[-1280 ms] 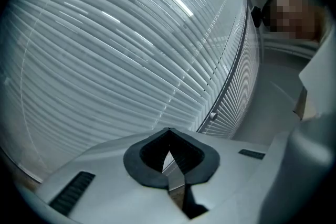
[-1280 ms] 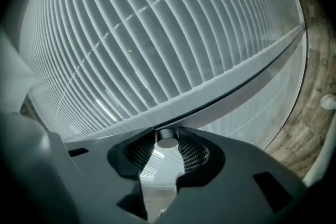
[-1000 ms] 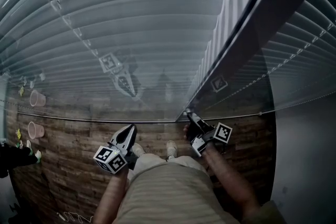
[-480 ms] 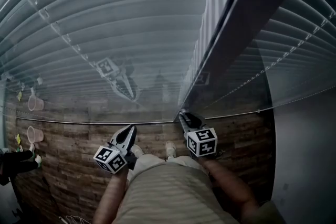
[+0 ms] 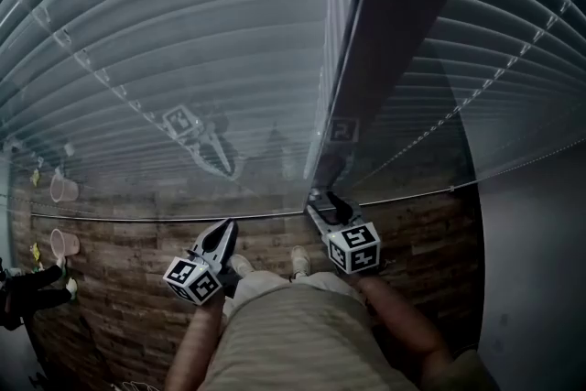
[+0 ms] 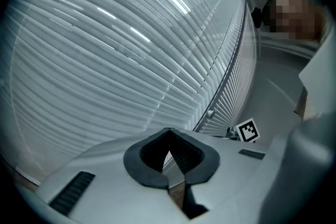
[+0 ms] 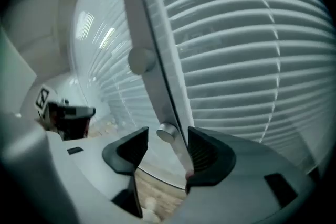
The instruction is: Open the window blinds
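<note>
Head view shows the person standing at a glass pane, with white horizontal-slat window blinds behind it on both sides of a dark upright metal frame post. The slats seem to lie tilted over one another, though the wide-angle curve makes that hard to judge. Below is a brown wood-plank floor.

Both forearms reach forward from the waist, side by side. The left gripper is held out low toward the pane, well to the left of the post, pointing slightly downward. In the left gripper view its fingers are clenched together with nothing between them.

The right gripper points at the foot of the post, near the bottom edge of the pane, with its marker cube turned up toward the camera. In the right gripper view its fingers have just been opening and stand released. A small round silver metal knob on the post's thin edge sits between them, nearer the right-hand finger. Neither pad presses on it.
</note>
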